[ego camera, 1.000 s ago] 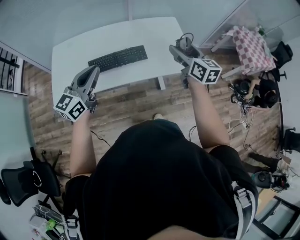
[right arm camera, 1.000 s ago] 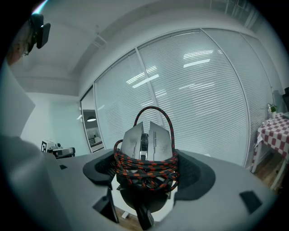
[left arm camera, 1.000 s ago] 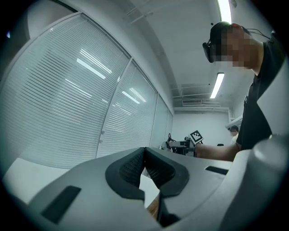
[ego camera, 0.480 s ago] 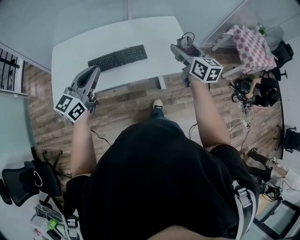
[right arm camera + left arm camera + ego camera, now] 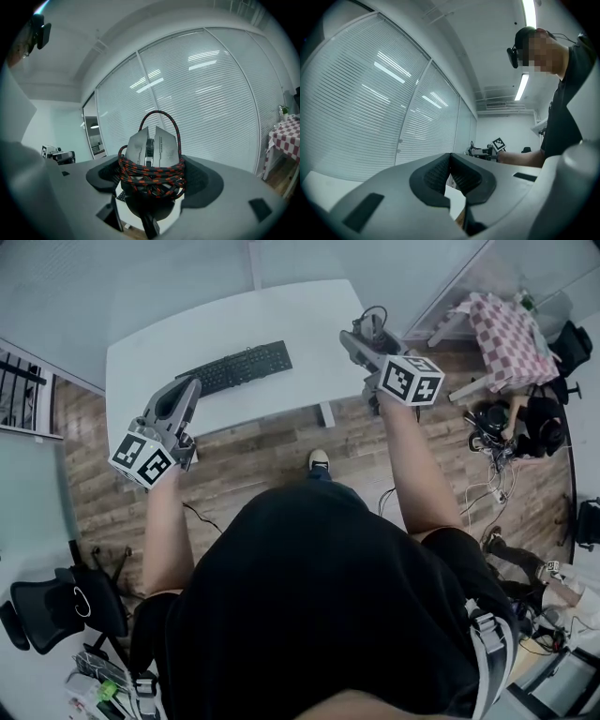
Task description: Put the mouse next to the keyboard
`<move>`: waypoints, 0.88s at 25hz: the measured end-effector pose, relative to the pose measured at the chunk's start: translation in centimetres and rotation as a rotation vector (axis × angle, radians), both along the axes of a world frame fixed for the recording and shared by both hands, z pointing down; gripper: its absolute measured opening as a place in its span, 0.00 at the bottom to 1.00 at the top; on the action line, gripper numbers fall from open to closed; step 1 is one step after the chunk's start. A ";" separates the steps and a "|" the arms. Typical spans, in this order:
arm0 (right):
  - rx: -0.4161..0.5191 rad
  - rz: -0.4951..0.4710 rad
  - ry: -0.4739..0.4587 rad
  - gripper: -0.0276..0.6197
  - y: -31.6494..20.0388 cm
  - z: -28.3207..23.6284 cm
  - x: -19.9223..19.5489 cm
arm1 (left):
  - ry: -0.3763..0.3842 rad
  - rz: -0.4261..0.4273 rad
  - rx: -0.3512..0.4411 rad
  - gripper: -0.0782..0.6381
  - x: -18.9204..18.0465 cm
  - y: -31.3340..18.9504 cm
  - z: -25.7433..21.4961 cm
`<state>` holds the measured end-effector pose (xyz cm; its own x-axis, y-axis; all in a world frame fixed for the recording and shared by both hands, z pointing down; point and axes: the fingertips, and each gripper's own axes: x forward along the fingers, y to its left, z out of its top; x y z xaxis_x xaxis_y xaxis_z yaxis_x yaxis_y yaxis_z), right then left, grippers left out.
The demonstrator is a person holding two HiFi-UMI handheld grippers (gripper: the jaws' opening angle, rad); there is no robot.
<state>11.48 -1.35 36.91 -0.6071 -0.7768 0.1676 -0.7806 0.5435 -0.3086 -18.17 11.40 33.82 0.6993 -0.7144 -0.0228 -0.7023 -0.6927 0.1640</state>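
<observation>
Right claw (image 5: 152,180) clamps the cord-wrapped mouse (image 5: 154,143) in the air off the surface's (image 5: 300,320) right edge, well right of the keyboard (image 5: 234,368), for carrying over; left claw (image 5: 451,173) closed, empty, near-left.

**A:** What sits between the jaws of the right gripper (image 5: 151,182)?
**B:** A grey mouse (image 5: 157,143). The jaws press on it from both sides, and its nose points up.
**A:** What is wound round it?
**B:** Its cable (image 5: 140,171), black and red. One loop sticks up over the top.
**A:** And behind?
**B:** Big window blinds (image 5: 211,103). Far at the right is a red and white checked cloth (image 5: 287,133).
</observation>
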 end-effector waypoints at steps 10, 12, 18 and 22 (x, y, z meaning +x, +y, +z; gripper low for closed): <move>-0.016 -0.036 -0.003 0.64 -3.9 0.4 1.5 | -0.019 -0.010 -0.013 0.14 2.7 -2.8 0.1; -0.021 -0.045 -0.004 0.64 -4.6 0.7 1.5 | -0.018 -0.018 -0.020 0.14 2.9 -3.4 0.4; -0.042 -0.059 -0.005 0.64 -7.1 1.6 2.4 | -0.023 -0.037 -0.043 0.14 3.9 -5.3 1.0; -0.060 -0.067 -0.005 0.64 -9.4 2.4 3.3 | -0.023 -0.047 -0.058 0.14 4.8 -7.5 1.3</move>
<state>14.81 -10.79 39.28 -0.6584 -0.7229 0.2097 -0.7414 0.5749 -0.3461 -13.36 3.88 35.14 0.6650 -0.7460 0.0356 -0.7378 -0.6488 0.1865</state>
